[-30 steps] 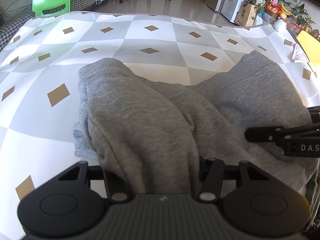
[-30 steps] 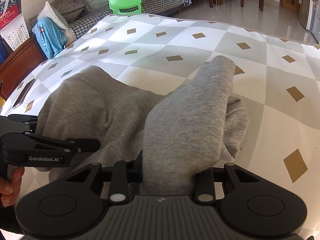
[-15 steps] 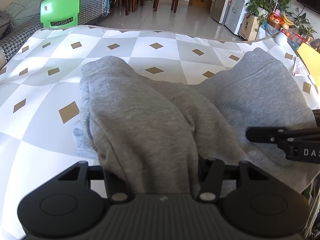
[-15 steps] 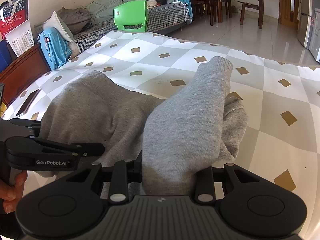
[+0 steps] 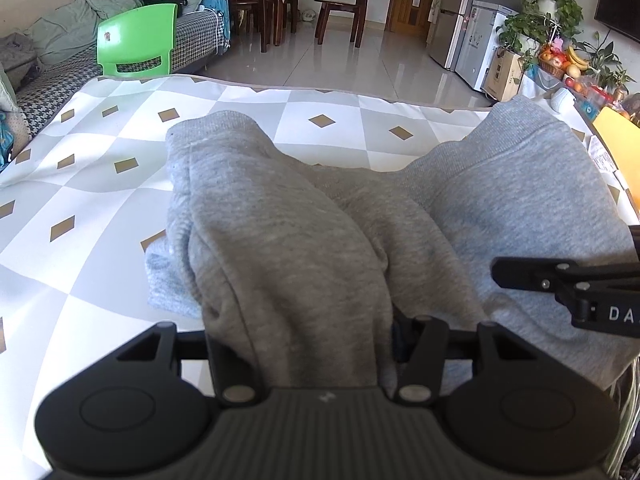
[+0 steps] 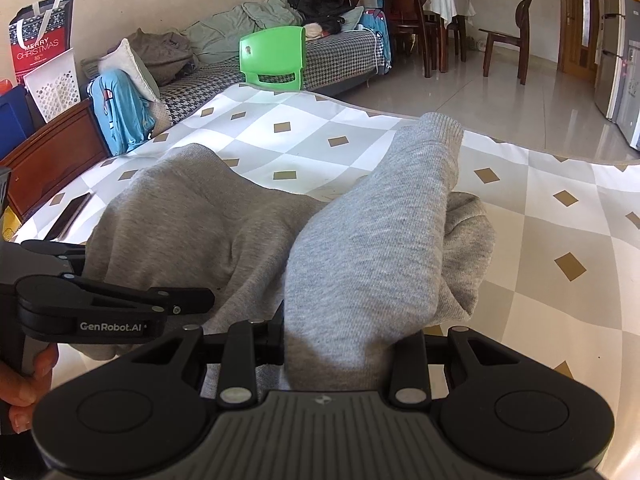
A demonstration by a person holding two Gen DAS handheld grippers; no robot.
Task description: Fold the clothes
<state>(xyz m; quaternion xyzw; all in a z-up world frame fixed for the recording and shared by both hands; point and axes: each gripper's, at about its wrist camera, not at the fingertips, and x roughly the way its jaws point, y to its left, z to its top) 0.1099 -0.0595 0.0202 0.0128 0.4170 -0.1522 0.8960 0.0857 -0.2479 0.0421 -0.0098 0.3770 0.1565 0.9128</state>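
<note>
A grey sweatshirt (image 5: 288, 240) hangs bunched between both grippers above the diamond-patterned tablecloth (image 5: 100, 208). My left gripper (image 5: 304, 344) is shut on a thick fold of it, and a ribbed cuff (image 5: 208, 128) drapes forward. The fabric hides the fingertips. In the right wrist view my right gripper (image 6: 344, 340) is shut on another fold of the sweatshirt (image 6: 360, 240), with a ribbed cuff (image 6: 436, 128) pointing away. Each gripper shows in the other's view: the right gripper (image 5: 520, 276) at the right edge, the left gripper (image 6: 188, 298) at the left, held by a hand (image 6: 24, 380).
A phone (image 6: 68, 216) lies near the table's left edge. A green chair (image 5: 136, 40) stands beyond the far edge, in front of a sofa piled with clothes (image 6: 224, 28). A yellow sheet (image 5: 616, 140) and papers lie at the right edge. Tiled floor lies beyond.
Both grippers have risen with the sweatshirt still gripped, and both views have tilted up to show more of the room. The grips have not changed.
</note>
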